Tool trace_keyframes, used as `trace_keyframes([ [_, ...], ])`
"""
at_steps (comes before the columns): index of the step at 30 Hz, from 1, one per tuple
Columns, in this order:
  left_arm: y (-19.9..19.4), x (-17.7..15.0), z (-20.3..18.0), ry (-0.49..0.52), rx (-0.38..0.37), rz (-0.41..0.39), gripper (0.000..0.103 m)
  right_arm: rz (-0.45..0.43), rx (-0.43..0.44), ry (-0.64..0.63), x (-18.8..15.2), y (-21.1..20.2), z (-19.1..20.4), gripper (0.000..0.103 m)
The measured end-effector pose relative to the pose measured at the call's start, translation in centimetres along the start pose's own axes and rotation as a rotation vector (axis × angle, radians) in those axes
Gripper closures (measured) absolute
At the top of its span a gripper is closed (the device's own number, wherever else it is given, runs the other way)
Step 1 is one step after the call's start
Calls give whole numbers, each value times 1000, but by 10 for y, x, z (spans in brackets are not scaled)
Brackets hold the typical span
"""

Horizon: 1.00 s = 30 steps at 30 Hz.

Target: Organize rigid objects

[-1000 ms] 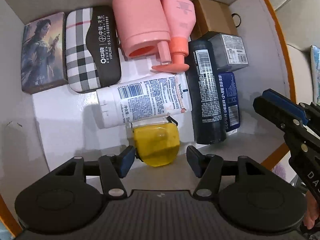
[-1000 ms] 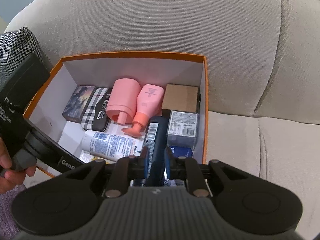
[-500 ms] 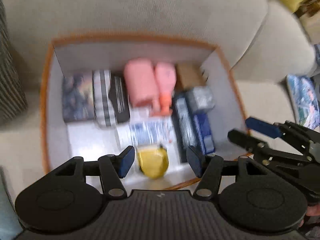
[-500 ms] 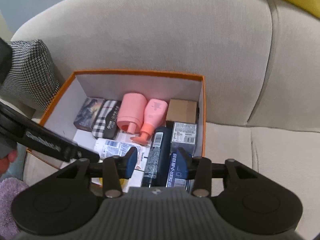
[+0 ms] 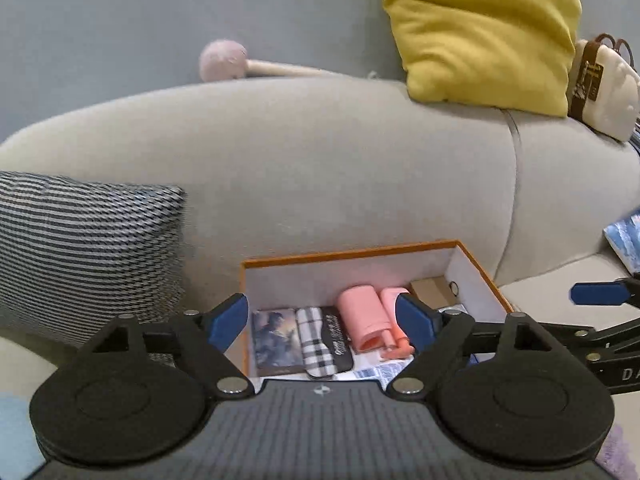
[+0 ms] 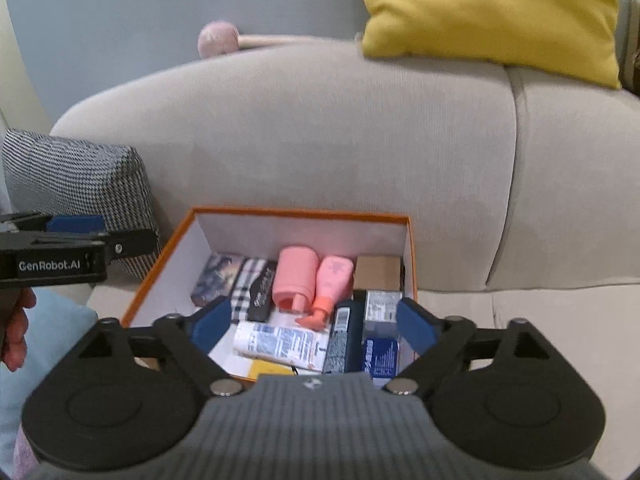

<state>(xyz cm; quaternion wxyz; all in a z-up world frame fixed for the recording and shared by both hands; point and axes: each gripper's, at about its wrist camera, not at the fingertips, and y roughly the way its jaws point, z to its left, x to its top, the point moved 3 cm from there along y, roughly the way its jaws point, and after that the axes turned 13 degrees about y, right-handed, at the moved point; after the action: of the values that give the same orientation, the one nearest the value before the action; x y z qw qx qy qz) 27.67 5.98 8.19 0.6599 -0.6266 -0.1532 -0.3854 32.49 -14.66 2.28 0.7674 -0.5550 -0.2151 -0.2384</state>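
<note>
An orange-rimmed white box [image 6: 304,213] sits on the sofa seat, also in the left wrist view [image 5: 352,254]. It holds a pink cylinder [image 6: 295,280], a pink pump bottle [image 6: 331,284], a white tube [image 6: 280,343], a plaid case [image 6: 246,282], a picture card box [image 6: 218,278], a black bottle [image 6: 340,340], boxes and a yellow item [image 6: 268,370]. My left gripper [image 5: 322,322] is open and empty, held back above the box's near edge. My right gripper [image 6: 310,326] is open and empty, above the box's near side.
The grey sofa back [image 6: 320,128] rises behind the box. A checked cushion [image 5: 80,248] lies to the left. A yellow pillow [image 5: 484,28] and a pink pom-pom stick [image 5: 224,60] sit on top. A picture book [image 5: 626,246] lies at the right.
Both grippers have pulled back and up from the box. The right gripper has opened from shut. The left gripper's jaws have spread wider. The yellow item stays in the box.
</note>
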Motion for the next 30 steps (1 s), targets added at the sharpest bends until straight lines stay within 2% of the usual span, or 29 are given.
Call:
trace_keyframes([
  [4, -10, -9, 0, -29, 60, -11, 4, -73, -19, 9, -6, -12, 7, 2],
  [10, -28, -33, 8, -88, 180, -67, 4, -147, -36, 32, -21, -28, 9, 1],
  [13, -35, -41, 7, -113, 178, -79, 4, -176, -35, 25, -29, -33, 10, 1],
  [16, -42, -44, 0, -91, 177, -95, 4, -195, -43, 2, -35, -37, 14, 1],
  [21, -50, -55, -9, -105, 175, -131, 4, -199, -42, -21, -47, -42, 18, 1],
  [30, -48, -80, -24, -97, 153, -77, 4, -145, -54, 4, -67, -40, 11, 1],
])
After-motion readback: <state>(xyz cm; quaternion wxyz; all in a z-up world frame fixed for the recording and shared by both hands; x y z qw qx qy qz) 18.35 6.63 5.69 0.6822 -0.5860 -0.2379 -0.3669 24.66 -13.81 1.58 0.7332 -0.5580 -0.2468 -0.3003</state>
